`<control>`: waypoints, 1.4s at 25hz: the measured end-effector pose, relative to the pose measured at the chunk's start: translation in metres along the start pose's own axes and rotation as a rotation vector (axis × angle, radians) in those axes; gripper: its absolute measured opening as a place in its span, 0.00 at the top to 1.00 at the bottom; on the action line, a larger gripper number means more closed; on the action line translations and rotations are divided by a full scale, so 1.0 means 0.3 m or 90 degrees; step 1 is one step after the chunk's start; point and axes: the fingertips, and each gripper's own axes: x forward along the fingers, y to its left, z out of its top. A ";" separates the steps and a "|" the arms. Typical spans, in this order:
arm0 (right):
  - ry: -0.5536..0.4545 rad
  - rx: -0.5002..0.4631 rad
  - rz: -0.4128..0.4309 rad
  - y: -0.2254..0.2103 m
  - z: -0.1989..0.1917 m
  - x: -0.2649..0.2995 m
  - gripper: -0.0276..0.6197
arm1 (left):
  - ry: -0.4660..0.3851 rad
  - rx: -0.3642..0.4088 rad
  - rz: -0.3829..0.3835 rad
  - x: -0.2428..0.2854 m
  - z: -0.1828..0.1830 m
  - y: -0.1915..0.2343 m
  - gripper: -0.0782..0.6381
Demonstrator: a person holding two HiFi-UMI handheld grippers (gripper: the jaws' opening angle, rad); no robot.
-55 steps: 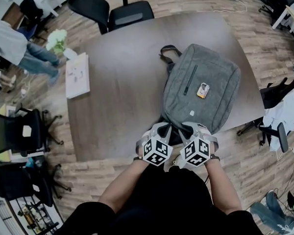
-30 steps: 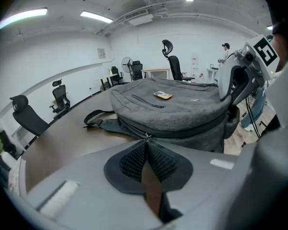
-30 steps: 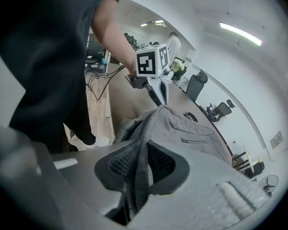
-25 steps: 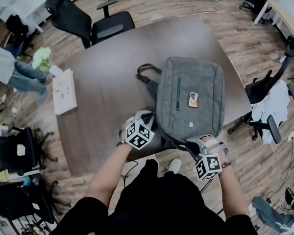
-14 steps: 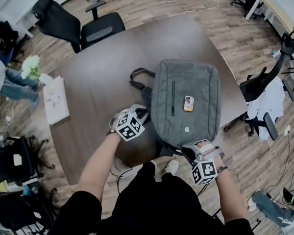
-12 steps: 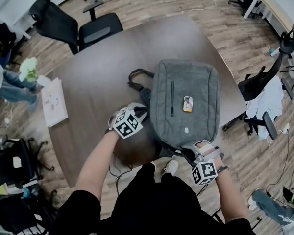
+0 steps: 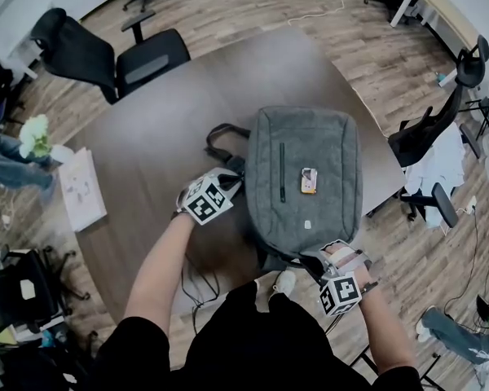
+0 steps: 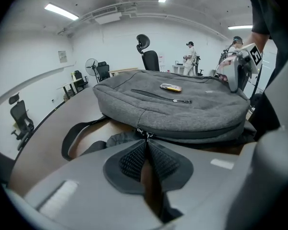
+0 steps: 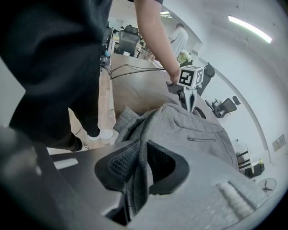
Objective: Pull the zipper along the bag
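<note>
A grey backpack [image 7: 326,153] lies flat on the brown table [image 7: 171,112], its carry handle [image 7: 220,137] at the far left corner. My left gripper [image 7: 231,181] is at the bag's left side. In the left gripper view its jaws [image 8: 146,141] have just been closing and the pads meet on a metal zipper pull [image 8: 145,134] at the side seam. My right gripper [image 7: 330,252] is at the near right corner, shut on a fold of the bag's grey fabric [image 9: 140,143]. A small yellow tag [image 7: 308,180] lies on top of the bag.
A white box [image 7: 80,190] and white flowers [image 7: 34,133] sit at the table's left edge. Black office chairs stand at the far side [image 7: 143,55] and at the right [image 7: 428,137]. Cables [image 7: 197,279] trail on the wooden floor near my legs.
My left gripper has travelled from the bag's near edge along its left side, away from me. The right gripper has stayed at the near right corner.
</note>
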 end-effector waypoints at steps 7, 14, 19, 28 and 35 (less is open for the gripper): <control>-0.017 0.066 -0.036 -0.041 0.017 0.018 0.89 | -0.009 -0.014 0.047 -0.022 0.024 0.035 0.85; -0.022 0.084 -0.052 -0.104 0.063 0.069 0.88 | -0.019 -0.080 0.092 -0.020 -0.005 0.090 0.74; -0.045 0.086 -0.065 -0.123 0.089 0.075 0.80 | -0.076 -0.140 0.115 -0.151 -0.001 0.017 0.63; -0.291 0.344 -0.204 -0.400 0.325 -0.160 0.78 | -0.307 -0.273 0.169 -0.504 0.151 -0.121 0.66; -0.469 0.499 -0.406 -0.619 0.337 -0.375 0.95 | -0.389 -0.240 0.246 -0.699 0.297 -0.199 0.87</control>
